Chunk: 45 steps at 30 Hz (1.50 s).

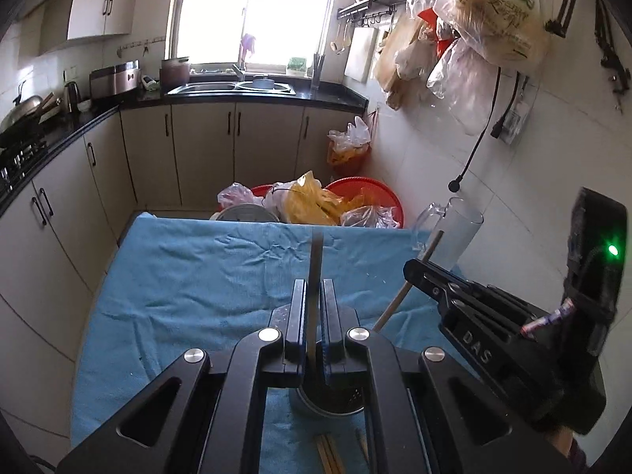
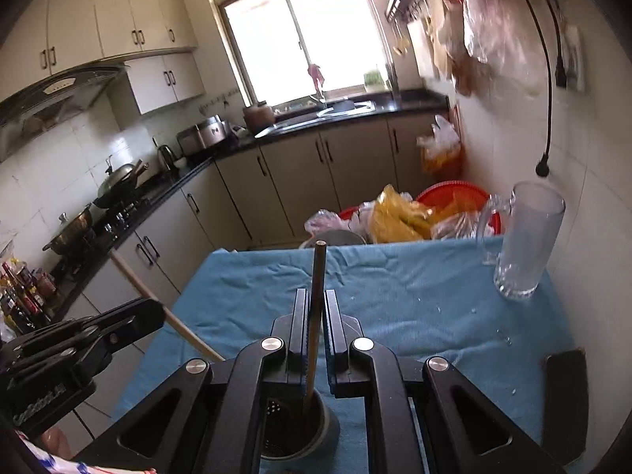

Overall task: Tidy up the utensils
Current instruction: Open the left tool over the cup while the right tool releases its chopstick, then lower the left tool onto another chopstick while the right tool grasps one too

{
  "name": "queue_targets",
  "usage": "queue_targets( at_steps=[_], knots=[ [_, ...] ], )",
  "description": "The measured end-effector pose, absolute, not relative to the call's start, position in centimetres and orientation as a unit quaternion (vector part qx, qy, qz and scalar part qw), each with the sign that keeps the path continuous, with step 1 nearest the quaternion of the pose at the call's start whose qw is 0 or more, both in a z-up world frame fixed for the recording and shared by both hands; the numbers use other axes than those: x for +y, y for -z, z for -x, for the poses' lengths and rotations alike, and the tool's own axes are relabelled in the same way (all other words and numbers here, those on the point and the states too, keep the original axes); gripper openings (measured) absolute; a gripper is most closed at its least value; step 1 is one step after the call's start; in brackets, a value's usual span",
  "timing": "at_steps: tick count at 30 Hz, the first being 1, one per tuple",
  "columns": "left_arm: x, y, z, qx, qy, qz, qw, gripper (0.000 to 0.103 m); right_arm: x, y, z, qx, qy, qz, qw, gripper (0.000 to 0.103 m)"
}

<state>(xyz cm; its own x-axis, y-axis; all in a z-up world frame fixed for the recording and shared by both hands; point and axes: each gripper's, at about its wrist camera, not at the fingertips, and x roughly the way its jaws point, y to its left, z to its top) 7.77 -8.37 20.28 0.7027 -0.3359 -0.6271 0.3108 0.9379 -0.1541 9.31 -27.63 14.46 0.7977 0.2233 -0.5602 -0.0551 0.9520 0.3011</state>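
Note:
Each gripper holds one wooden chopstick over a round metal utensil holder (image 1: 328,405) on the blue cloth. My left gripper (image 1: 315,288) is shut on a chopstick (image 1: 316,260) that points up and reaches down into the holder. My right gripper (image 2: 315,298) is shut on another chopstick (image 2: 318,272) whose lower end sits inside the holder (image 2: 296,426). The right gripper also shows in the left wrist view (image 1: 414,268) with its chopstick (image 1: 407,288). The left gripper shows in the right wrist view (image 2: 150,312). Several loose chopsticks (image 1: 330,454) lie on the cloth near the holder.
A tall glass mug (image 2: 521,245) stands at the table's far right by the tiled wall. A dark flat object (image 2: 565,395) lies at the right edge. Red basins with plastic bags (image 1: 316,201) sit beyond the table's far edge. Kitchen cabinets (image 1: 59,205) run along the left.

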Motion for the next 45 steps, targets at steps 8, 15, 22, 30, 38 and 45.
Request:
queue_targets(
  at_steps=[8,15,22,30,38,45],
  knots=[
    [-6.8,-22.1,-5.9,0.323,0.164,0.034,0.931,0.028,-29.0,-15.5,-7.9,0.296,-0.069,-0.146,0.941,0.038],
    [-3.3,-23.3,-1.5,0.306,0.152,0.046,0.939,0.032,-30.1,-16.4,-2.8,0.29,-0.062,-0.133,0.946,0.047],
    [0.6,-19.5,4.6,0.322,0.157,0.069,0.931,0.04,-30.4,-9.7,3.4,0.372,-0.073,-0.095,0.92,0.053],
    [-2.7,-8.3,6.3,0.426,0.188,0.053,0.883,0.035,-28.9,-0.4,7.2,0.452,-0.098,-0.073,0.884,0.043],
    [-7.0,-3.0,4.0,0.476,0.205,0.027,0.855,0.024,-28.2,0.9,7.0,0.455,-0.085,-0.031,0.886,0.027],
    [-8.5,-1.1,2.3,0.491,0.201,0.011,0.848,0.015,-28.3,0.9,6.6,0.447,-0.073,-0.03,0.891,0.027]
  ],
)
